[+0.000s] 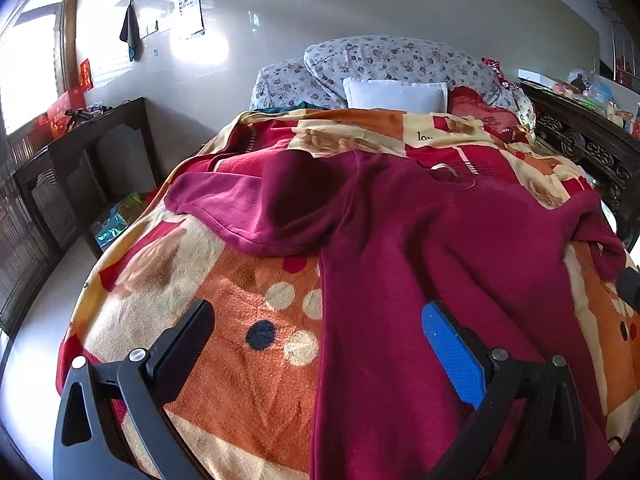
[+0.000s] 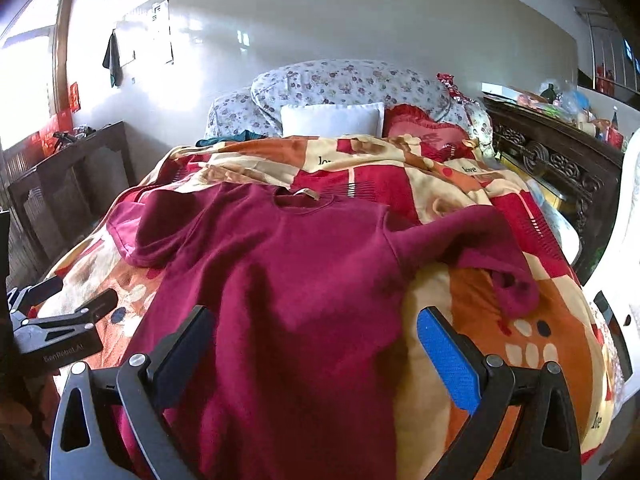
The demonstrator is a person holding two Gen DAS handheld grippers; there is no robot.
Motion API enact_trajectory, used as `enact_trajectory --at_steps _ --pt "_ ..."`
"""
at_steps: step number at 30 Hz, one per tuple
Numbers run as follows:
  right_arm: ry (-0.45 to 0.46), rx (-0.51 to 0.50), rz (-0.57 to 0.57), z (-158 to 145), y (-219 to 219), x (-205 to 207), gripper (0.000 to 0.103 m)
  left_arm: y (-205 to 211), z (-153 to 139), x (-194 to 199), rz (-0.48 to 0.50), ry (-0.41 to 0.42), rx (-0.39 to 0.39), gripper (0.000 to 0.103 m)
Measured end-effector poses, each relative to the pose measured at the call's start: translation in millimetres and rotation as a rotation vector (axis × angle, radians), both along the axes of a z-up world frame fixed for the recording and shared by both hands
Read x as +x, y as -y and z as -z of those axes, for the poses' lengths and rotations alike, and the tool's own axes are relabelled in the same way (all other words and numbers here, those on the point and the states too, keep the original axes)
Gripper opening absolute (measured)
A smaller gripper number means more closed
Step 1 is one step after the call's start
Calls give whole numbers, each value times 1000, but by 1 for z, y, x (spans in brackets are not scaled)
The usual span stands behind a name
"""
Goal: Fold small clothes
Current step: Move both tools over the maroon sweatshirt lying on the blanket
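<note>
A maroon long-sleeved top [image 1: 420,248] lies spread flat on the patterned blanket [image 1: 224,312], collar toward the pillows, sleeves out to each side. My left gripper [image 1: 320,340] is open and empty above the top's left edge. My right gripper [image 2: 316,340] is open and empty above the top's [image 2: 280,272] right side near its lower body. The left gripper also shows at the left edge of the right wrist view [image 2: 60,320]. The right sleeve [image 2: 480,252] lies crumpled on the blanket [image 2: 500,340].
Floral pillows [image 1: 384,60], a white pillow [image 1: 396,94] and a red cushion [image 2: 424,128] lie at the head of the bed. A dark wooden table [image 1: 80,152] stands left of the bed. A carved dark wooden headboard-like cabinet [image 2: 560,168] with clutter stands on the right.
</note>
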State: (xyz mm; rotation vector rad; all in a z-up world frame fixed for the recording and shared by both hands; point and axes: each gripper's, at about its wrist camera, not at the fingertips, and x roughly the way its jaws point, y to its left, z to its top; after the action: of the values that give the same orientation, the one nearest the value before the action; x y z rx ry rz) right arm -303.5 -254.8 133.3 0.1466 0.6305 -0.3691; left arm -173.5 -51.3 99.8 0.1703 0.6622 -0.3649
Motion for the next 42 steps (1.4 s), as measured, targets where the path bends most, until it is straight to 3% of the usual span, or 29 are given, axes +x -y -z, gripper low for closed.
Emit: enact_trajectory --at_steps 42 --pt "-106 14 70 30 1 48 103 28 26 19 35 -72 19 103"
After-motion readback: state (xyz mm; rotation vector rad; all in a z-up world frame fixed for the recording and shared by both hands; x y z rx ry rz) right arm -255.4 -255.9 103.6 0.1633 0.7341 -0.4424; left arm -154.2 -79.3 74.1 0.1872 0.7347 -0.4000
